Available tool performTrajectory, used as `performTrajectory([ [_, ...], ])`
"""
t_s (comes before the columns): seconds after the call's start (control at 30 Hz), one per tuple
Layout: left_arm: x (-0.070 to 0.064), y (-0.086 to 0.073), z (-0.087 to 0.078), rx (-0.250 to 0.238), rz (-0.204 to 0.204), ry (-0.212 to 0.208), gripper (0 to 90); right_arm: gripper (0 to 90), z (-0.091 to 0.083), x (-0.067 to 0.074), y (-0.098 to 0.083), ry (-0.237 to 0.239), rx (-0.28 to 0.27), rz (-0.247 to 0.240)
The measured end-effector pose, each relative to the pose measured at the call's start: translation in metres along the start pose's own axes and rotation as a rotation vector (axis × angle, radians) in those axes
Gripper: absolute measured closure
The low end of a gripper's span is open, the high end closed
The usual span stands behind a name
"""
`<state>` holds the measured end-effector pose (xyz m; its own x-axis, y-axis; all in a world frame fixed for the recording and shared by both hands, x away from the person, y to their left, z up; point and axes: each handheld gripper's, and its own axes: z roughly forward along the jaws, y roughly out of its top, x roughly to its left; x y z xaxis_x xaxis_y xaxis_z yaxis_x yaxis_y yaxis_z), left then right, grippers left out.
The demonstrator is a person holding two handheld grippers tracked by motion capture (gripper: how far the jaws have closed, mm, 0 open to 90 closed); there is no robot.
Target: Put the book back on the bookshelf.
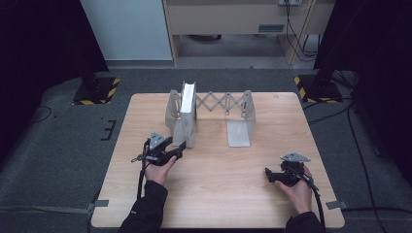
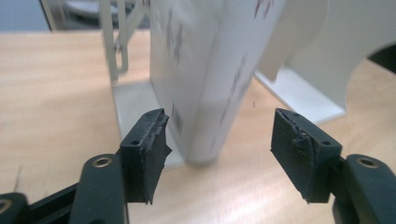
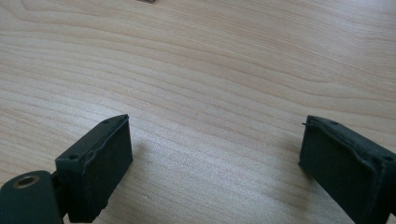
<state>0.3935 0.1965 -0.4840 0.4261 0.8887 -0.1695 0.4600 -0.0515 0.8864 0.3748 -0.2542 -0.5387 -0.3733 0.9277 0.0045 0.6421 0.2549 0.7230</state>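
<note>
A white book [image 1: 188, 104] stands upright at the left end of a grey metal expanding book rack [image 1: 239, 132]. My left gripper [image 1: 181, 145] is right in front of the book's lower near edge. In the left gripper view the book [image 2: 205, 70] rises just beyond the gripper [image 2: 219, 133], whose black pads [image 2: 299, 149] stand apart with a clear gap on the right side, not pressing on it. The rack's base plate [image 2: 133, 100] lies under the book. My right gripper [image 1: 268, 174] rests low over the table's right front, open [image 3: 215, 149], with bare wood between its pads.
The rack's scissor links [image 1: 218, 102] span the back middle of the wooden table [image 1: 218, 194], and its right end plate [image 1: 248, 111] holds nothing. Dark stands with yellow-black bases [image 1: 97, 90] sit on the floor beyond the table's corners.
</note>
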Motion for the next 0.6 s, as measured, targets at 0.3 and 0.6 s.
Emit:
performTrajectory([
  [0.3, 0.004, -0.024, -0.025, 0.081, 0.014, -0.016, 30.1, 9.6, 0.0, 0.0, 0.0, 0.0, 0.0, 0.0],
  [0.6, 0.014, -0.043, -0.036, 0.189, 0.072, 0.018, 23.6, 9.6, 0.0, 0.0, 0.0, 0.0, 0.001, 0.001],
])
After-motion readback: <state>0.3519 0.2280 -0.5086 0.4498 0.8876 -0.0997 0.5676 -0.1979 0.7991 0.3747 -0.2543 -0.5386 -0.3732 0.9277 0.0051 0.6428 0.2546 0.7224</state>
